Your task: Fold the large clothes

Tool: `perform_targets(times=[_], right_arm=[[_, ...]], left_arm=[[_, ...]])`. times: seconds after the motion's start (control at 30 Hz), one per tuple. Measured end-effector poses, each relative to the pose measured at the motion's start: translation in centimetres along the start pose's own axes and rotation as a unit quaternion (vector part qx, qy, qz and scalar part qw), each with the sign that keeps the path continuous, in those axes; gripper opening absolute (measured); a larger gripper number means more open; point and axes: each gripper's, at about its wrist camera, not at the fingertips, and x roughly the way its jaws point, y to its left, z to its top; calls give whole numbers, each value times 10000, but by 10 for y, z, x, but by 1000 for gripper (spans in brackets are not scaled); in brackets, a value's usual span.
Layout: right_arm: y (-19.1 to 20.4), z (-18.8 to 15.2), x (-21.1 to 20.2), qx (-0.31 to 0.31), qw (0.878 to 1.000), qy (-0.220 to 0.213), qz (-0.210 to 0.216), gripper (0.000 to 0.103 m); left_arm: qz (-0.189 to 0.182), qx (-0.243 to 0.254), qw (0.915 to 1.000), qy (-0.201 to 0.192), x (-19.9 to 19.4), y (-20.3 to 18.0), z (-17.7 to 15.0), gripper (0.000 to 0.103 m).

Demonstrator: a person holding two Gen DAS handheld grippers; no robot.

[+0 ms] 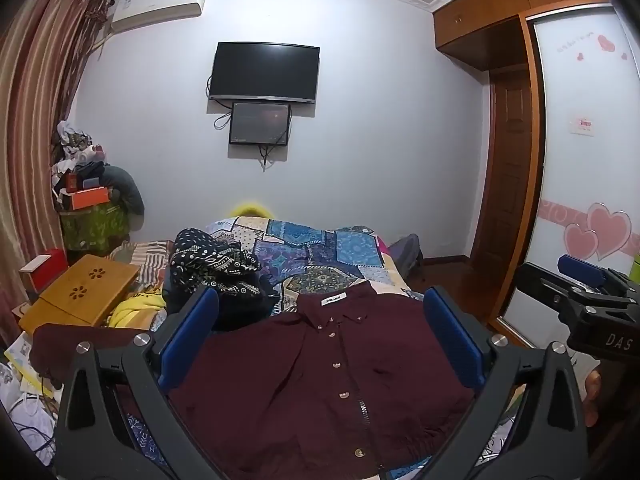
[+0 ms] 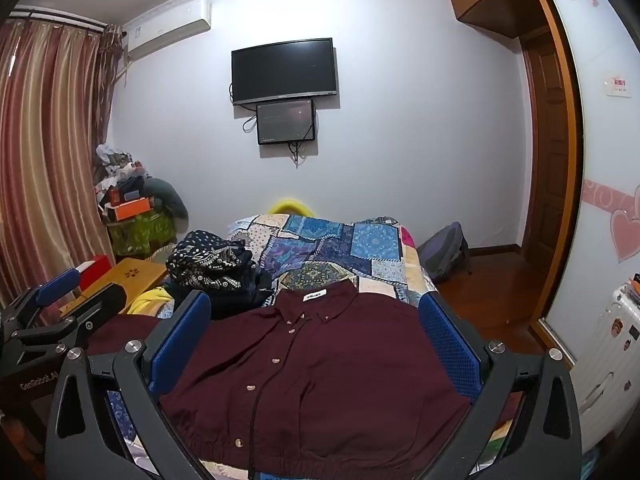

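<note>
So right up close, the left gripper (image 1: 320, 336) has its blue fingers (image 1: 192, 332) spread wide with nothing between them, hovering above the near hem of the shirt; same deal with the right gripper (image 2: 316, 340), fingers (image 2: 448, 344) released and holding nothing; each one shows up at the edge of the other's view, side by side.

The maroon shirt (image 1: 320, 380) lies flat on the bed, buttoned up, collar pointing away toward the far wall, white label showing inside the neck; a dark cord runs down near the button line; one sleeve sticks out to the left side.

It sits on a patchwork quilt (image 1: 320, 252) in blues and purples; just past the shirt's left shoulder there's a heap of dark patterned clothes (image 1: 212, 264), touching the quilt; left of that a little wooden lap table (image 1: 84, 292) with flower cutouts, and something yellow under it.

Further back, a cluttered pile in the corner by striped curtains (image 1: 36, 120); a grey backpack (image 2: 444, 248) on the floor to the right; on the far wall a TV (image 1: 264, 72) with a smaller screen (image 1: 260, 122) just below, and an air conditioner (image 1: 160, 4) up top.
</note>
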Motion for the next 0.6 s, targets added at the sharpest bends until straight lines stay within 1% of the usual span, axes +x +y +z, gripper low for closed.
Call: perform_targets(times=[0.2,0.23,0.27,0.6], right_arm=[[-1,0,0,-3,10000,8,2,103],[-1,0,0,1,10000,8,3,103],[-1,0,0,1,10000,9,7,103],[-1,0,1,6,10000,23,-4,103]], left_arm=[[23,-22,10000,-8,-6,2,-2,103],[34,-21,10000,28,4,1,0,103],[41,-23,10000,34,5,1,0,103],[39,-47,10000,50,5,3,1,103]])
